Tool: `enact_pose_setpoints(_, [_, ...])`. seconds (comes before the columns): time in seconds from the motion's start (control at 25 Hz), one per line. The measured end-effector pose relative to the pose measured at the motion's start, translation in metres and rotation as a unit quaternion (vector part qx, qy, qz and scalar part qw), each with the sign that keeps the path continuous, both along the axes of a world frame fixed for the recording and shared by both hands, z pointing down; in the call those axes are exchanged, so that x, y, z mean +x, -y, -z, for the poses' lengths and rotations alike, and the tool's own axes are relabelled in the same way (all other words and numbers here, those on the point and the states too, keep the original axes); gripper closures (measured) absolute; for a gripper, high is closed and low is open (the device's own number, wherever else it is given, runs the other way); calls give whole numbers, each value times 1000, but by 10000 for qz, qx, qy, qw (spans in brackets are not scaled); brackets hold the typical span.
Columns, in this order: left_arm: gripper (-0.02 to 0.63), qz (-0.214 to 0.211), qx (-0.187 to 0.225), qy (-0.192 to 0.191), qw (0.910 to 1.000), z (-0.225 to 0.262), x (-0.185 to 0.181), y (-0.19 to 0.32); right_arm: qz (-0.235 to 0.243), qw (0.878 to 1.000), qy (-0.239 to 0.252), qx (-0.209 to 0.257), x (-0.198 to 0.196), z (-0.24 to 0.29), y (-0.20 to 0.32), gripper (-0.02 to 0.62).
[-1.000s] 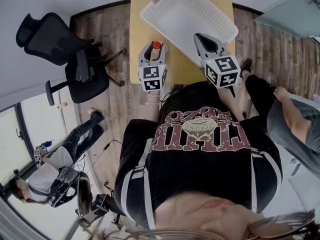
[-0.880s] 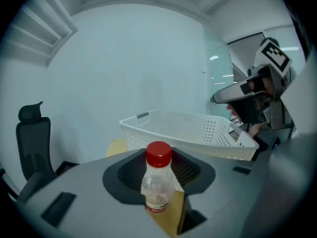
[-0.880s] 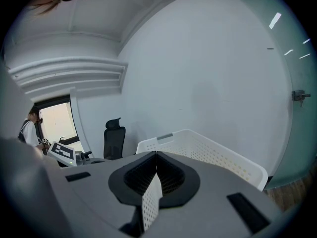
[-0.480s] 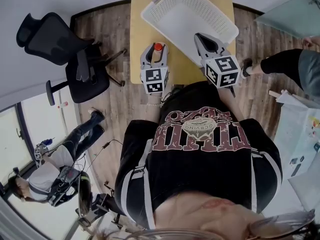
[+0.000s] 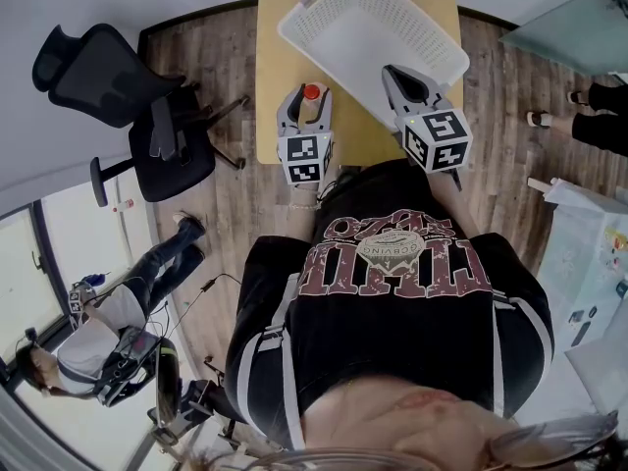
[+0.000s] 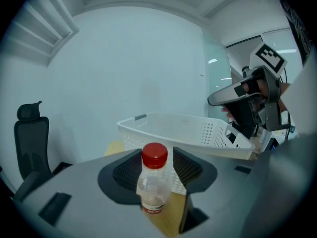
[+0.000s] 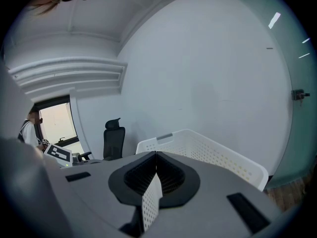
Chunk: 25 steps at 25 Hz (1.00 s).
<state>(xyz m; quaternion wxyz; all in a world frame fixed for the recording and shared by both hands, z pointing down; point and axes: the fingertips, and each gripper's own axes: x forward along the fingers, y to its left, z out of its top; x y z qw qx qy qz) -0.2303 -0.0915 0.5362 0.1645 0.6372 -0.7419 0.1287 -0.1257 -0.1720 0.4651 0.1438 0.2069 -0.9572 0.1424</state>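
Note:
A small clear bottle with a red cap point(image 5: 312, 92) stands near the front edge of the yellow table point(image 5: 278, 52). My left gripper point(image 5: 307, 100) is open around the bottle point(image 6: 154, 182). The bottle sits close to the left jaw, and a sliver of basket and table shows beside the right jaw. My right gripper point(image 5: 392, 71) is shut on the near rim of a white perforated basket point(image 5: 373, 23), which is tilted over the table. In the right gripper view the basket wall point(image 7: 151, 202) is pinched between the jaws.
A black office chair point(image 5: 108, 77) stands left of the table on the wooden floor. A person point(image 5: 108, 346) crouches at lower left with equipment. Another person's feet point(image 5: 594, 126) are at the far right edge. A wall lies behind the table.
My left gripper has edged slightly right, and the bottle now sits a bit left of centre between its jaws. The person at the right has walked almost out of view. The basket is unchanged.

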Motion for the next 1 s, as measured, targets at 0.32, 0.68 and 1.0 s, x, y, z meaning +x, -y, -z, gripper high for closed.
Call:
enact_pose_setpoints(0.32, [376,93,121,65,9999,7,-4,-3,21,10000,6,-4,-4,-1,-2,577])
enact_pose_setpoints(0.68, [376,231,417,230,9986,36,-10,-6,15,10000,23,-4,-5,0,-1,577])
enact_pose_setpoints(1.0, [377,416,661,74,9969,58,-19,-6,14,10000,46,-2,-8,0,0,577])
